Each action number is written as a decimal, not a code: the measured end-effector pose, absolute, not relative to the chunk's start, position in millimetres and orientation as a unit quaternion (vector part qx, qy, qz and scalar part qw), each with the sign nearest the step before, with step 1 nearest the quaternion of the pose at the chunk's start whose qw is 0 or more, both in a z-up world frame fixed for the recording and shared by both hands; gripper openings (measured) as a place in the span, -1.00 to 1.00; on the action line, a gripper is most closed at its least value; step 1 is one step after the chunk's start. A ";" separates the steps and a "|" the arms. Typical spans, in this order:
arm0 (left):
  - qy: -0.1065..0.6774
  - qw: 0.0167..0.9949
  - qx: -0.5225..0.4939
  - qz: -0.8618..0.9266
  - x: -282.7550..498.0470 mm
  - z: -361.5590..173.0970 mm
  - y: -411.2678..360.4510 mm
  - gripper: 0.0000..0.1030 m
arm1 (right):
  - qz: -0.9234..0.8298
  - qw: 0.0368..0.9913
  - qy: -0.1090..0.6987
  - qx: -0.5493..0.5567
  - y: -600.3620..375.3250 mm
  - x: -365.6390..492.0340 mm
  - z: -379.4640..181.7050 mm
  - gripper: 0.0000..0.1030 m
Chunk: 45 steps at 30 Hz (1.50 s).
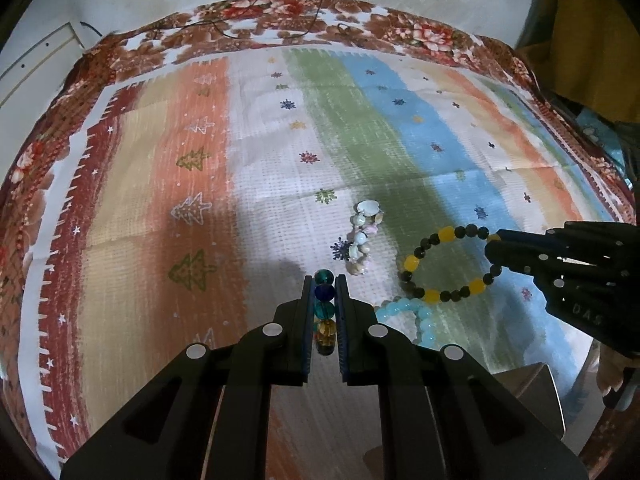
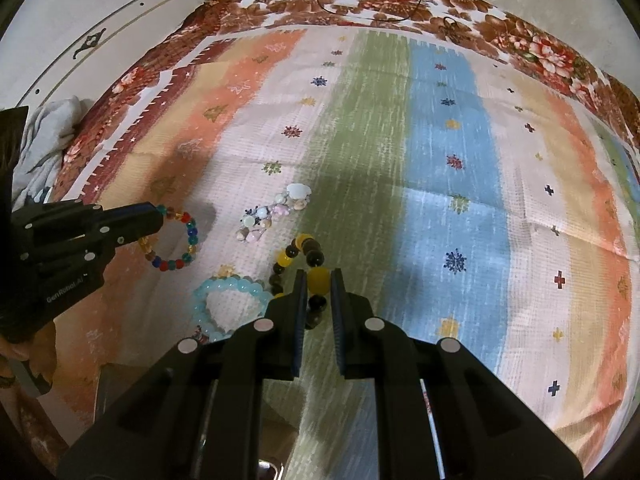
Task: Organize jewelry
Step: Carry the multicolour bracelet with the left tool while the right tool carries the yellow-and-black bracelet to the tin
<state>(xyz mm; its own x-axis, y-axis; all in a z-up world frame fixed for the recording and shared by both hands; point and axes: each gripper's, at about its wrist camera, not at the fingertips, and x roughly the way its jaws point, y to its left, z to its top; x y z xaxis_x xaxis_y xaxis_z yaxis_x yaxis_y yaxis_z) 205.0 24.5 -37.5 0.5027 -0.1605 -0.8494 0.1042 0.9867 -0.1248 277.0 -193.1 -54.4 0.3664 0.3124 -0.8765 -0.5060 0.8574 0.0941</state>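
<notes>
My left gripper (image 1: pixel 324 280) is shut on a multicoloured glass bead bracelet (image 1: pixel 324 312), which hangs as a ring in the right wrist view (image 2: pixel 178 240). My right gripper (image 2: pixel 319 276) is shut on a yellow and dark bead bracelet (image 2: pixel 318 280), seen as a loop in the left wrist view (image 1: pixel 444 264). A shell bracelet (image 1: pixel 362 242) lies on the striped cloth between them; it also shows in the right wrist view (image 2: pixel 276 212). A light blue bead bracelet (image 2: pixel 224 304) lies near the front, partly hidden behind the left fingers in the left wrist view (image 1: pixel 408 314).
The striped cloth (image 2: pixel 440 160) with a floral border covers the table. Thin black wires (image 1: pixel 280 16) lie at the far edge. A grey cloth (image 2: pixel 48 132) sits off the left side. A box corner (image 1: pixel 536 392) stands at the near right.
</notes>
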 end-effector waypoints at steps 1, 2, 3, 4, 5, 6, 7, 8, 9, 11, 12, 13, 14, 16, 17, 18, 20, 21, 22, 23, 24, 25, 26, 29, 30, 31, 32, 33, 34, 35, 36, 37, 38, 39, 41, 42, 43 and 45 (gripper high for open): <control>0.493 0.866 -0.029 -0.076 204.2 -37.3 24.4 -0.82 | 0.249 0.821 0.504 -0.096 -193.6 275.3 -54.0 -0.75; 0.492 0.867 -0.029 -0.077 203.9 -37.0 24.6 -0.82 | 0.249 0.821 0.504 -0.095 -193.5 275.4 -53.3 -0.75; 0.492 0.867 -0.029 -0.076 204.0 -37.0 24.7 -0.82 | 0.249 0.821 0.504 -0.095 -193.0 276.9 -53.9 -0.75; 0.491 0.867 -0.030 -0.076 202.8 -36.1 24.7 -0.82 | 0.249 0.822 0.503 -0.095 -193.3 275.2 -52.9 -0.75; 0.490 0.868 -0.032 -0.077 201.4 -34.7 24.8 -0.82 | 0.250 0.824 0.501 -0.093 -193.6 273.0 -50.9 -0.75; 0.488 0.869 -0.034 -0.077 199.4 -32.9 24.6 -0.82 | 0.250 0.825 0.499 -0.092 -194.3 271.1 -49.2 -0.75; 0.486 0.870 -0.036 -0.078 197.9 -30.9 24.5 -0.82 | 0.251 0.826 0.497 -0.090 -194.9 269.3 -47.4 -0.75; 0.484 0.871 -0.037 -0.079 196.0 -29.1 24.6 -0.82 | 0.252 0.827 0.495 -0.089 -195.7 267.1 -45.2 -0.75; 0.482 0.872 -0.038 -0.079 194.1 -27.1 24.4 -0.82 | 0.253 0.827 0.494 -0.088 -196.1 265.1 -43.7 -0.75; 0.479 0.873 -0.040 -0.081 190.8 -23.6 24.5 -0.82 | 0.255 0.828 0.492 -0.086 -197.5 261.5 -40.8 -0.75; 0.478 0.874 -0.041 -0.082 189.4 -22.1 24.7 -0.82 | 0.255 0.829 0.491 -0.085 -198.0 259.6 -39.3 -0.75; 0.477 0.874 -0.041 -0.084 187.6 -20.3 24.3 -0.82 | 0.256 0.829 0.490 -0.085 -198.3 258.8 -38.5 -0.75; 0.476 0.875 -0.042 -0.085 186.3 -19.3 24.3 -0.82 | 0.256 0.829 0.489 -0.084 -198.6 257.2 -37.1 -0.75; 0.473 0.876 -0.043 -0.085 183.2 -16.5 24.4 -0.82 | 0.258 0.831 0.486 -0.083 -199.6 254.8 -33.8 -0.75; 0.472 0.876 -0.043 -0.086 182.4 -15.5 24.6 -0.82 | 0.259 0.831 0.485 -0.083 -200.2 254.3 -32.6 -0.75; 0.470 0.877 -0.044 -0.087 180.7 -13.6 24.4 -0.82 | 0.260 0.832 0.483 -0.083 -200.4 253.3 -31.0 -0.75; 0.468 0.878 -0.045 -0.089 179.3 -11.1 24.6 -0.82 | 0.264 0.833 0.480 -0.083 -200.0 249.6 -27.6 -0.75; 0.467 0.879 -0.045 -0.090 177.9 -9.7 24.2 -0.82 | 0.265 0.833 0.479 -0.083 -200.1 248.3 -26.3 -0.75; 0.465 0.879 -0.046 -0.091 176.4 -8.6 24.1 -0.82 | 0.267 0.833 0.477 -0.083 -199.7 246.2 -24.7 -0.75; 0.464 0.880 -0.046 -0.093 174.2 -7.0 23.7 -0.82 | 0.268 0.834 0.475 -0.084 -199.5 245.0 -23.7 -0.75; 0.463 0.880 -0.046 -0.095 173.0 -6.1 23.5 -0.82 | 0.269 0.835 0.473 -0.084 -199.2 243.3 -21.9 -0.75; 0.463 0.880 -0.047 -0.097 171.2 -4.9 23.3 -0.82 | 0.269 0.835 0.472 -0.084 -199.3 242.1 -20.6 -0.75; 0.461 0.881 -0.047 -0.099 169.1 -3.2 22.9 -0.82 | 0.270 0.836 0.469 -0.085 -199.0 240.6 -18.4 -0.75; 0.455 0.883 -0.046 -0.105 162.4 1.8 21.8 -0.82 | 0.274 0.838 0.464 -0.083 -198.3 236.7 -13.4 -0.75; 0.453 0.884 -0.046 -0.107 160.2 3.9 21.3 -0.82 | 0.275 0.839 0.463 -0.084 -198.1 235.4 -12.4 -0.75; 0.452 0.884 -0.046 -0.108 159.0 5.0 21.2 -0.82 | 0.277 0.839 0.461 -0.084 -197.8 233.9 -11.5 -0.75; 0.449 0.885 -0.047 -0.110 156.8 7.1 21.2 -0.82 | 0.278 0.839 0.460 -0.085 -198.1 232.1 -10.1 -0.75; 0.447 0.886 -0.048 -0.112 155.1 8.6 21.4 -0.82 | 0.279 0.840 0.459 -0.085 -198.2 231.0 -9.2 -0.75; 0.446 0.887 -0.048 -0.113 153.3 10.0 20.9 -0.82 | 0.279 0.840 0.457 -0.085 -198.6 229.3 -8.1 -0.75; 0.444 0.887 -0.048 -0.115 151.2 11.6 20.1 -0.82 | 0.281 0.840 0.456 -0.084 -199.2 227.4 -6.6 -0.75; 0.442 0.888 -0.048 -0.117 149.1 12.9 19.3 -0.82 | 0.281 0.841 0.454 -0.083 -200.0 225.1 -4.9 -0.75; 0.441 0.888 -0.048 -0.118 147.7 13.5 18.6 -0.82 | 0.282 0.842 0.452 -0.082 -200.7 223.3 -3.5 -0.75; 0.440 0.888 -0.048 -0.121 145.5 14.5 17.1 -0.82 | 0.284 0.843 0.450 -0.081 -201.5 220.7 -1.5 -0.75; 0.439 0.889 -0.047 -0.122 143.2 15.5 16.4 -0.82 | 0.285 0.843 0.448 -0.080 -202.3 218.7 0.2 -0.75; 0.437 0.890 -0.046 -0.126 138.7 17.5 14.1 -0.82 | 0.289 0.845 0.443 -0.078 -203.4 214.3 4.4 -0.75; 0.435 0.890 -0.045 -0.129 135.9 18.6 13.7 -0.82 | 0.291 0.845 0.441 -0.077 -204.2 212.1 6.5 -0.75; 0.433 0.891 -0.045 -0.131 132.7 20.2 12.5 -0.82 | 0.293 0.846 0.439 -0.077 -204.7 210.1 8.1 -0.75; 0.430 0.891 -0.044 -0.135 127.5 22.2 10.5 -0.82 | 0.296 0.847 0.435 -0.074 -206.4 205.5 11.3 -0.75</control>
